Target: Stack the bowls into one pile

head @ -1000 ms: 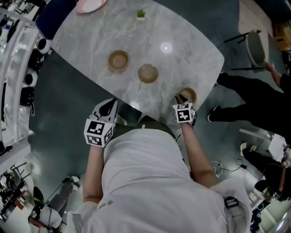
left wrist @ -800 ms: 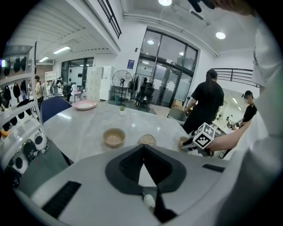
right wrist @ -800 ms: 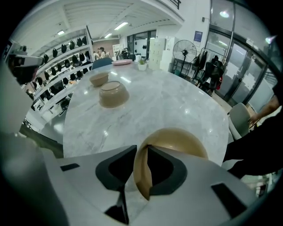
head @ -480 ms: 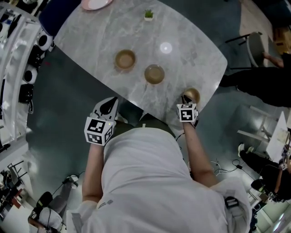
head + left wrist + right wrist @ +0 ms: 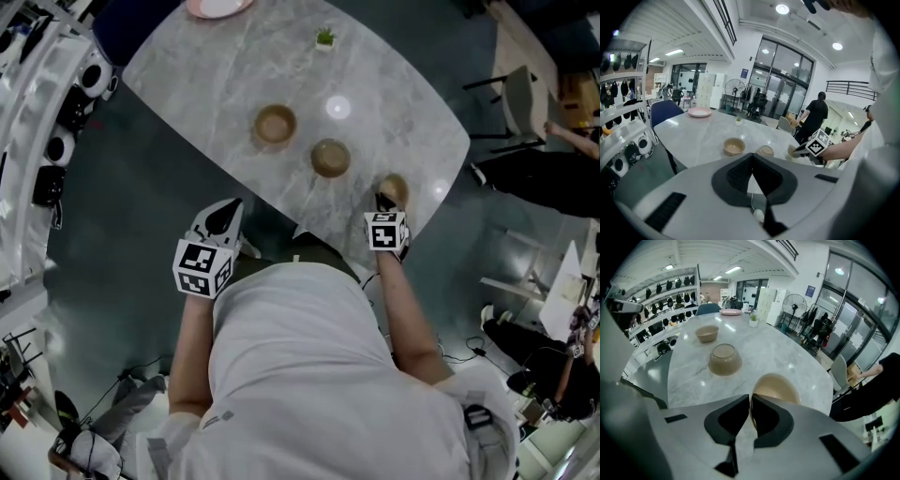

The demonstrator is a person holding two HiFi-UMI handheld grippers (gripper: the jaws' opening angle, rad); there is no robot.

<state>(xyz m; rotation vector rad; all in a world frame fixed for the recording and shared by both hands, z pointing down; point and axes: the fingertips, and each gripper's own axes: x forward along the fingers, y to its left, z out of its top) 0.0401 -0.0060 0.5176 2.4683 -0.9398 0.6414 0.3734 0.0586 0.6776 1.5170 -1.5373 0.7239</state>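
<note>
Three tan bowls stand on the grey marble table [image 5: 394, 84]: a left bowl [image 5: 275, 124], a middle bowl [image 5: 330, 157] and a right bowl [image 5: 394, 190] near the table's edge. My right gripper [image 5: 382, 202] is shut on the near rim of the right bowl [image 5: 776, 387], which tilts up between the jaws of that gripper [image 5: 750, 401]. Ahead of it are the middle bowl [image 5: 724, 358] and the left bowl [image 5: 707, 333]. My left gripper [image 5: 223, 217] hangs off the table's near edge, shut and empty [image 5: 752, 157], and faces the bowls [image 5: 734, 146].
A pink plate [image 5: 217, 6] and a small potted plant [image 5: 324, 37] sit at the table's far side. Shelves with gear [image 5: 37, 112] line the left. A chair [image 5: 520, 98] and a person [image 5: 539, 173] are at the right.
The right gripper has stayed at the right bowl's near rim and risen a little with it. The head view has swung, so the table sits higher and further right in it.
</note>
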